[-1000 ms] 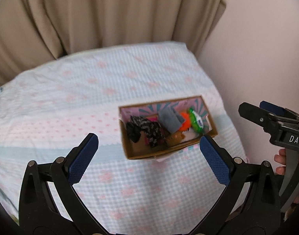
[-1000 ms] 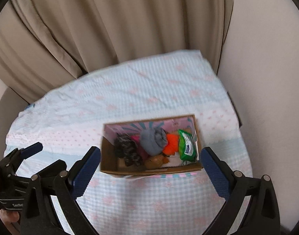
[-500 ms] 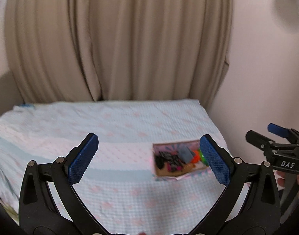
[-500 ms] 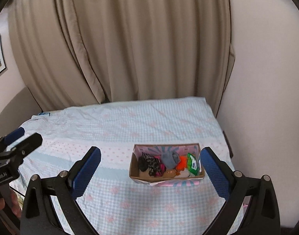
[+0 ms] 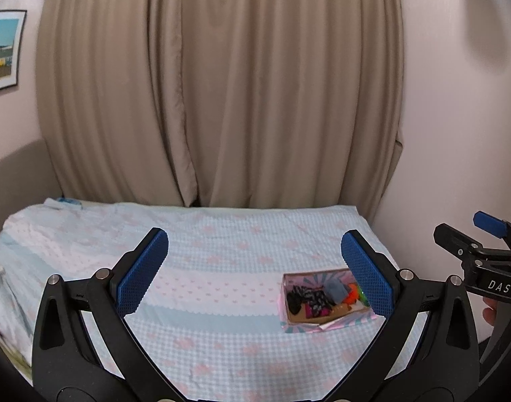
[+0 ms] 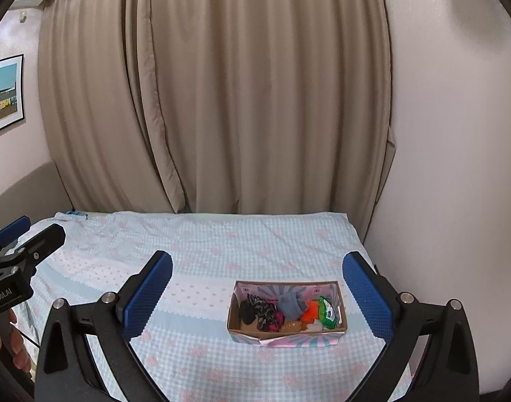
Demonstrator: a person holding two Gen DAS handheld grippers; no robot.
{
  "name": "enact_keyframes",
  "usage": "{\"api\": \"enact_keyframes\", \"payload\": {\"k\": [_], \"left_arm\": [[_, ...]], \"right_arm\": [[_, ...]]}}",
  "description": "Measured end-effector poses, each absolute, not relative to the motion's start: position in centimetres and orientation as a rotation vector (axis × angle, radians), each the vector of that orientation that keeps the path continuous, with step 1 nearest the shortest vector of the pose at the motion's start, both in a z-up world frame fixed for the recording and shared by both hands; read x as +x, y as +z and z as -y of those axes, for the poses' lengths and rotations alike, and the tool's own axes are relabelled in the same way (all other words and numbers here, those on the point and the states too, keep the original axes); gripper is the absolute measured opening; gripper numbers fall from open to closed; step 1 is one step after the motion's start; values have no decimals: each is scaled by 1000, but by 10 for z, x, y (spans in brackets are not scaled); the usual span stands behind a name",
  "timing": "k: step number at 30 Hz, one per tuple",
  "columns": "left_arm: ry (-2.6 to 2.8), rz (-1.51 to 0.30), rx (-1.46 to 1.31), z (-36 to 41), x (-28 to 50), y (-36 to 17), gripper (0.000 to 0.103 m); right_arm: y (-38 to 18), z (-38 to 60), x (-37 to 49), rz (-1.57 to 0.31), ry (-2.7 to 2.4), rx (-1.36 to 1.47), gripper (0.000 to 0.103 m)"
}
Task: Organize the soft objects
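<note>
A cardboard box (image 6: 287, 311) of soft items, among them a grey cloth (image 6: 290, 305) and a green packet (image 6: 327, 311), sits on the bed (image 6: 221, 251) near its wall-side edge. Left gripper (image 5: 255, 274) and right gripper (image 6: 257, 293) hang above the bed, both spread wide, holding nothing.

Black left gripper (image 5: 254, 269) and right gripper (image 6: 257, 288): textured blue pads (image 6: 148, 296), silver screws (image 5: 406, 273), white "DAS" lettering (image 5: 499, 286).
</note>
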State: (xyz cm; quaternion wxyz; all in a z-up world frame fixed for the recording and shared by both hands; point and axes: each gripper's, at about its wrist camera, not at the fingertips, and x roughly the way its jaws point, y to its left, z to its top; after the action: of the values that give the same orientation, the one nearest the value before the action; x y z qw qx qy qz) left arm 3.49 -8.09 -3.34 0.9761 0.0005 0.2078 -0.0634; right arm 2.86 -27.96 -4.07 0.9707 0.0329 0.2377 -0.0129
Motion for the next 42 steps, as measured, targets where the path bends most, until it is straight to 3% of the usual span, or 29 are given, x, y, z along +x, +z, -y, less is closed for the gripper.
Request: {"api": "enact_keyframes", "payload": {"k": [42], "left_arm": [[-162, -396, -9, 84, 48, -39, 103]], "right_arm": [[-35, 278, 43, -422, -72, 57, 101]]}}
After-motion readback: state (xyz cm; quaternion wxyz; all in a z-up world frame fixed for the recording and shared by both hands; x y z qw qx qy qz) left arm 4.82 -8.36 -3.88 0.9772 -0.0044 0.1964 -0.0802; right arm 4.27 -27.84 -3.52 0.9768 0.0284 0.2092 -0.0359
